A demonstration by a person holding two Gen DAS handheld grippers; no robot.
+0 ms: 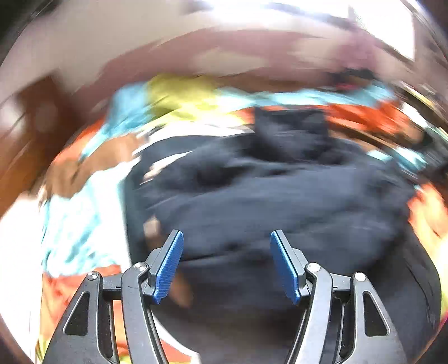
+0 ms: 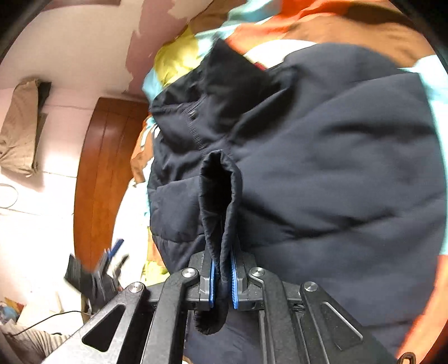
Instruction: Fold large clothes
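Note:
A dark navy padded jacket (image 1: 280,196) lies bunched on a bed with a bright patterned cover (image 1: 84,218). The left wrist view is heavily blurred. My left gripper (image 1: 226,238) hovers above the jacket, its blue pads apart and nothing between them. In the right wrist view the same jacket (image 2: 322,168) fills most of the picture. My right gripper (image 2: 222,277) is shut on a fold of the jacket's edge (image 2: 218,190), which sticks up between the blue pads. The left gripper (image 2: 112,257) shows as a blur at the lower left of that view.
A curved wooden bed frame (image 2: 98,173) runs beside the mattress. A beige pillow (image 2: 19,126) lies on the pale floor (image 2: 36,238) past it, with cables (image 2: 47,316) nearby. The bed cover (image 2: 308,25) shows orange, teal, yellow and brown patches around the jacket.

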